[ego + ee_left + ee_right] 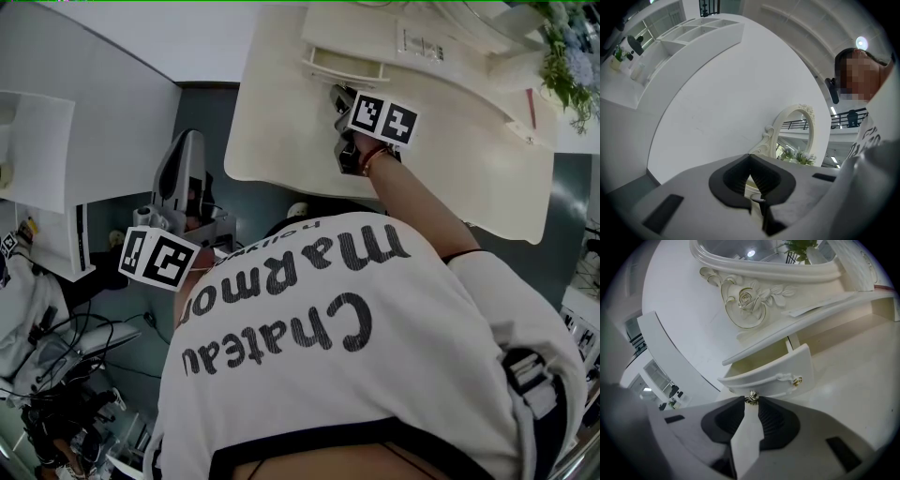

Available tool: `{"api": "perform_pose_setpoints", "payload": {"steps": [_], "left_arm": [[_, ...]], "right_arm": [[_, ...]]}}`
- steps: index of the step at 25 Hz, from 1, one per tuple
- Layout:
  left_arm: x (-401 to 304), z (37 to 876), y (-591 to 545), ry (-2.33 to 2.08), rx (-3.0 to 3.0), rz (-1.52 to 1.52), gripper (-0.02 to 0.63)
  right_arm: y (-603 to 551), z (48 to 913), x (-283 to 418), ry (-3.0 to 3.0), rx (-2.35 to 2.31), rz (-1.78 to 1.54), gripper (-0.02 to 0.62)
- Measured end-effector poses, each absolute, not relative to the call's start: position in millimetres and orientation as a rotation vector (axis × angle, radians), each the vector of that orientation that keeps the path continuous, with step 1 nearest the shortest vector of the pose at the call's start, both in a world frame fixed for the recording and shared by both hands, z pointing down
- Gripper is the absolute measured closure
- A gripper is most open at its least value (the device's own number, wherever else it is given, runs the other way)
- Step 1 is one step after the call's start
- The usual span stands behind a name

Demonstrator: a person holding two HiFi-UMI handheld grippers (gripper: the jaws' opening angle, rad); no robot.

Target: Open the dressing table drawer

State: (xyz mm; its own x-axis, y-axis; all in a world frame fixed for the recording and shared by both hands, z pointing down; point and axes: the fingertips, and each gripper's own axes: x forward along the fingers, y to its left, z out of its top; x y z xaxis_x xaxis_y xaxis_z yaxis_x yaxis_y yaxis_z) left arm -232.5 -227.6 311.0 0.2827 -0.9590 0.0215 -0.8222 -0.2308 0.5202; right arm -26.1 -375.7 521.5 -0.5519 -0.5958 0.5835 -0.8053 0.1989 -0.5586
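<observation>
The right gripper [751, 402] has its jaws drawn narrow onto a small brass knob [751, 397], nipped at the very tips. That knob belongs to the drawer [764, 376], which stands pulled out with its pale inside showing. It sits at the far edge of the dressing table [853, 380], under the carved rose [747, 298] of the mirror frame. A second knob [797, 380] sits further right on the drawer front, untouched. In the head view the marker cube [382, 119] covers the jaws, and the person's white T-shirt [375, 356] hides the table's near edge.

The left gripper [750, 161] is well off the table's left edge – tips together, nothing between them. It faces an oval mirror [794, 131] and a white wall. Beyond it, a white cabinet [42, 187] and tangled cables [66, 394] crowd the floor; a plant [567, 66] fills the table's far right corner.
</observation>
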Motion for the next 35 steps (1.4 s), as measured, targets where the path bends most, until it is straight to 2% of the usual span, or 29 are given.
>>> {"api": "perform_pose_setpoints", "payload": {"steps": [35], "left_arm": [[-238, 306, -205, -1.61, 2.121, -0.454, 0.584]], "right_arm": [[-355, 521, -27, -2.233, 1.311, 1.26, 0.492]]}}
